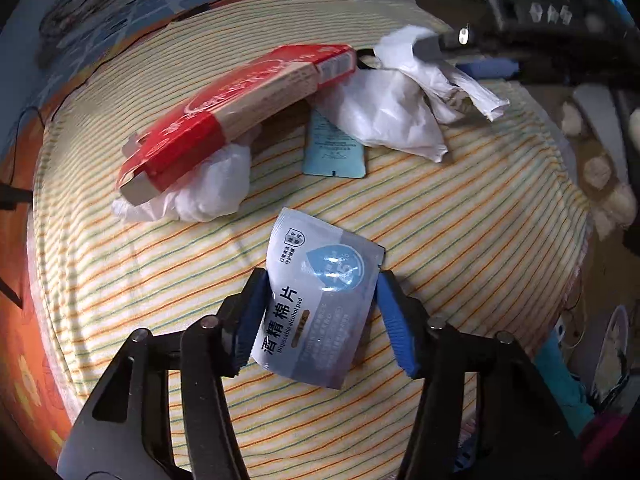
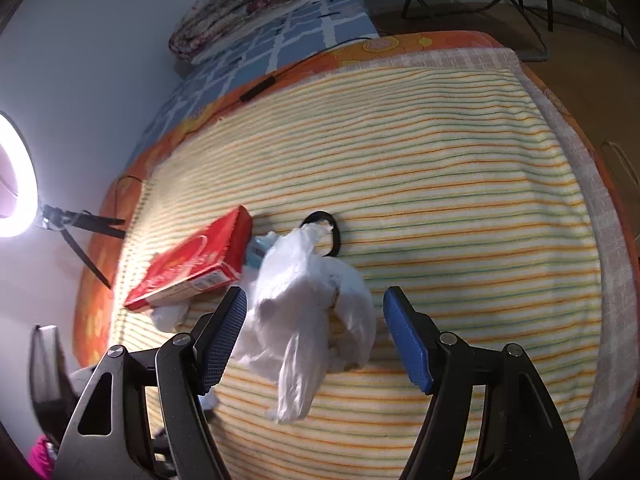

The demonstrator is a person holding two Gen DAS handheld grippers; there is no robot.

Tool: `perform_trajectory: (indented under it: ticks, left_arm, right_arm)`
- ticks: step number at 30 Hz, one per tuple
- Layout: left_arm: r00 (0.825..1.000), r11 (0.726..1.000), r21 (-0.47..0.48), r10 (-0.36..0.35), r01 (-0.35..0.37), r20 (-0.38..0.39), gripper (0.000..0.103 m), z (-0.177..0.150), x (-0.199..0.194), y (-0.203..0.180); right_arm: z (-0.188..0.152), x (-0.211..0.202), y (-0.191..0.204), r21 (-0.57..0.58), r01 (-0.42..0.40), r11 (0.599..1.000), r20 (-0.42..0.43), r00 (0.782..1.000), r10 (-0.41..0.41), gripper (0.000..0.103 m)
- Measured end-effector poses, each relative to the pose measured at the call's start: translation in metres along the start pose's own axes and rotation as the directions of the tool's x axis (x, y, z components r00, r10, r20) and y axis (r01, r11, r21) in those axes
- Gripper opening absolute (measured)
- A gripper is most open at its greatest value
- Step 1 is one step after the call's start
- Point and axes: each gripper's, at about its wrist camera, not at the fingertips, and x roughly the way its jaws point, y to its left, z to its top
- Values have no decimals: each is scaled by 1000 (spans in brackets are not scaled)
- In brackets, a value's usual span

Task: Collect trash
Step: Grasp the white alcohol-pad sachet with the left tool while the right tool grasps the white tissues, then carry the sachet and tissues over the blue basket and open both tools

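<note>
Lying flat on the striped blanket (image 1: pixel 460 216), a grey alcohol pad sachet (image 1: pixel 320 300) sits between the blue fingers of the left gripper (image 1: pixel 322 320). Its left edge touches the left pad, while the right pad stands just beside its other edge, so the jaws bracket it without clearly pinching it.

Farther in toward the blanket's middle, a red carton (image 1: pixel 240 108) rests tilted on a crumpled white tissue (image 1: pixel 212 184). A small light-blue packet (image 1: pixel 334 152) lies just beside it, partly tucked under a crumpled white plastic bag (image 1: pixel 392 116).

From the right wrist view, the right gripper (image 2: pixel 314 336) hovers over that same white plastic bag (image 2: pixel 308 312) with its fingers spread wide. The left pad is against the bag's edge and the right pad stands clear of it. A black loop (image 2: pixel 336 236) lies on the blanket just beyond the bag, and the red carton (image 2: pixel 196 260) sits off to the left, near the blanket's left edge.
</note>
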Motion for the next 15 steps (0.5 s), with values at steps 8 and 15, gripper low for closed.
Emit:
perform_trajectory:
  ticks: [8, 15]
  left_arm:
    - [999, 998, -56, -27, 28, 17, 54, -14, -12, 25]
    - [999, 997, -81, -14, 16, 32, 54, -35, -25, 32]
  right_arm:
    - [-12, 19, 8, -56, -49, 997, -68, 997, 46, 70]
    - [-25, -5, 18, -118, -62, 991, -17, 998, 60, 56]
